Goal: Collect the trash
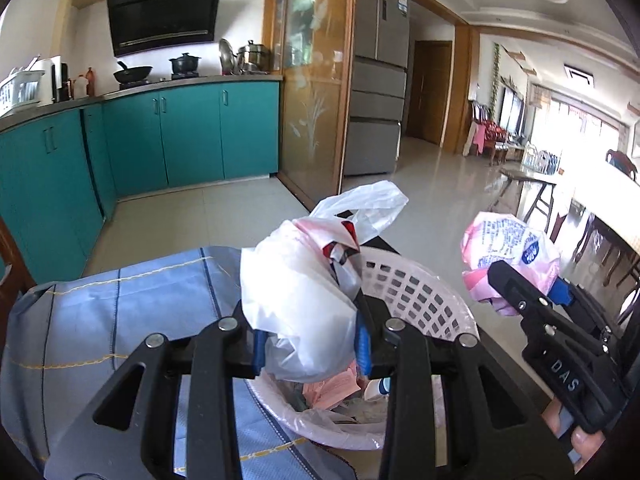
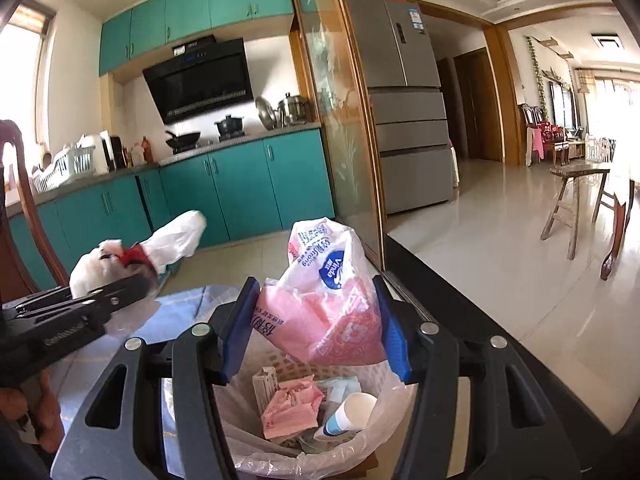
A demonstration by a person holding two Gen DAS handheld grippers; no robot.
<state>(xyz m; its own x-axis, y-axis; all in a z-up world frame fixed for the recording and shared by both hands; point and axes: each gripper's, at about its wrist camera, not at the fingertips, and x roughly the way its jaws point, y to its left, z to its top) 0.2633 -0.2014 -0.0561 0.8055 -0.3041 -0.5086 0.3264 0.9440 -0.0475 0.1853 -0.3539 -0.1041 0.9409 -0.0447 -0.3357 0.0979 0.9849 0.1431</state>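
The left tongs (image 1: 312, 344) are closed on a crumpled white plastic bag (image 1: 296, 300) with a red-and-dark scrap at its neck, held above the near-left rim of the pink lattice basket (image 1: 416, 292). From the right wrist view the same bag (image 2: 120, 256) shows only from the side, lifted off to the left, with its tail pointing toward the teal cabinets (image 2: 248, 184); the left tongs (image 2: 132, 284) appear there edge-on.

The basket stands on the worktop (image 1: 100, 320), which is covered by a blue cloth with yellow stitching, close to its right edge, where a dark border shows. A clear liner (image 2: 280, 452) is draped inside it. Only the right wrist view looks down into it: a crushed pink packet (image 2: 292, 412), a small printed carton (image 2: 265, 386) and a white paper cup (image 2: 352, 412) lying on its side. In the left view the tongs and the bag cover most of that.

The right tongs (image 2: 316, 316) grip a pink-and-white tissue wrapper (image 2: 324, 300) with a blue oval logo, held above the far side of the basket. In the left view that wrapper (image 1: 508, 256) hangs to the right of the basket, just beyond its rim, and the right tongs (image 1: 532, 300) come in from the lower right corner with fingers of the holding hand (image 1: 580, 440) partly cut off.

A dark wooden chair back (image 2: 24, 216) stands at the far left; a grey refrigerator (image 2: 404, 92) stands behind a glass sliding door (image 2: 340, 120).
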